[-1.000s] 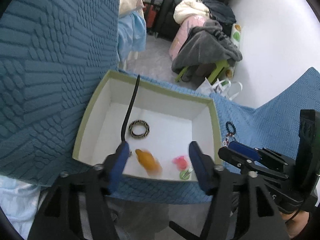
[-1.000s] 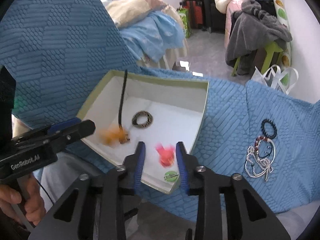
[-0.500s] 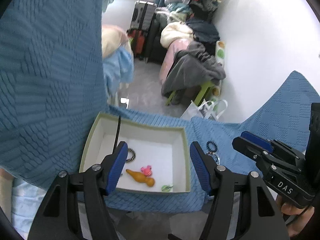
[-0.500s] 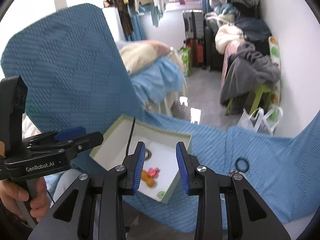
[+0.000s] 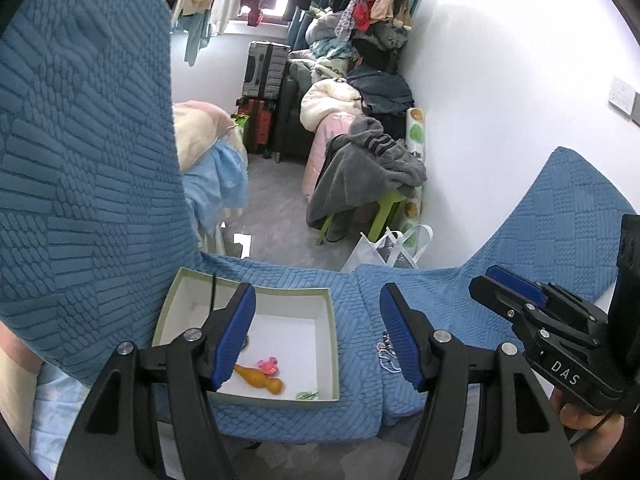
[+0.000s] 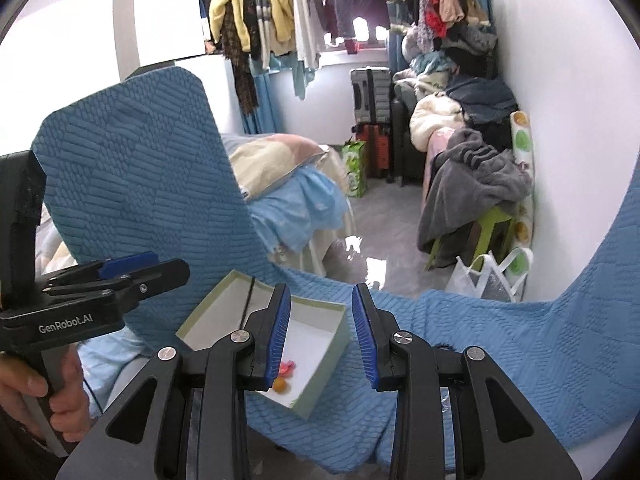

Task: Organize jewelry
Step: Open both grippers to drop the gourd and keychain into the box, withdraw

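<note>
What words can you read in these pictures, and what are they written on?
"DAS": white letters on the side of the right gripper, seen from the left wrist camera.
"GenRobot.AI": white letters on the side of the left gripper, seen from the right wrist camera.
The small green sticker in the box may carry print, but it is too small to read.
Nothing else readable shows.

My box (image 5: 332, 344) looks like matt white card. The blue cover (image 5: 100, 184) is rough quilted cloth. My pads (image 6: 362, 332) are ribbed.
</note>
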Available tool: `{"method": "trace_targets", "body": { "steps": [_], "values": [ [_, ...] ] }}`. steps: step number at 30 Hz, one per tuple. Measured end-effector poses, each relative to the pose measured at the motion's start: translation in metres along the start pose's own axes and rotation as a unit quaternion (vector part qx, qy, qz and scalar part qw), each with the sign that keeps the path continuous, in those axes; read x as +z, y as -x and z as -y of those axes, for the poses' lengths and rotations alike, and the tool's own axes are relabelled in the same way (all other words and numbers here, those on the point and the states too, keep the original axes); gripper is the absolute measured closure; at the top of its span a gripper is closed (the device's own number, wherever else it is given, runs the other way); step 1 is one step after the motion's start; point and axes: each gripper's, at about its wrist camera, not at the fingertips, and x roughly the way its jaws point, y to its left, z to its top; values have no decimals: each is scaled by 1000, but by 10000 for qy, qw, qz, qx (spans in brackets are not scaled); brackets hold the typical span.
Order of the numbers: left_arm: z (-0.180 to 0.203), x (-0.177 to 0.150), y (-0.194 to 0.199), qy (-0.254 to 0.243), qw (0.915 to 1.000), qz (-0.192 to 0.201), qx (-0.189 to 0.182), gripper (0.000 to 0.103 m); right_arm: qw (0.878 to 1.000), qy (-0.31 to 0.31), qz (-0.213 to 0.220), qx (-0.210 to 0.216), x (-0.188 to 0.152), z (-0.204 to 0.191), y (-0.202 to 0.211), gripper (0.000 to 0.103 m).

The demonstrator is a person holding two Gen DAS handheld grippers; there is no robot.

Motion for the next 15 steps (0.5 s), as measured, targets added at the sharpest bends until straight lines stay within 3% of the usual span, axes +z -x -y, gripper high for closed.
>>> {"method": "trace_targets", "body": {
  "steps": [6, 15],
  "values": [
    [20, -9, -6, -74, 9999, 61, -28, 38, 9996, -46, 137, -246, -18, 20, 13, 73],
    [55, -28, -34, -131, 9993, -170, -317, 38, 9980, -258, 132, -555, -50, 60, 27, 73]
  ]
}}
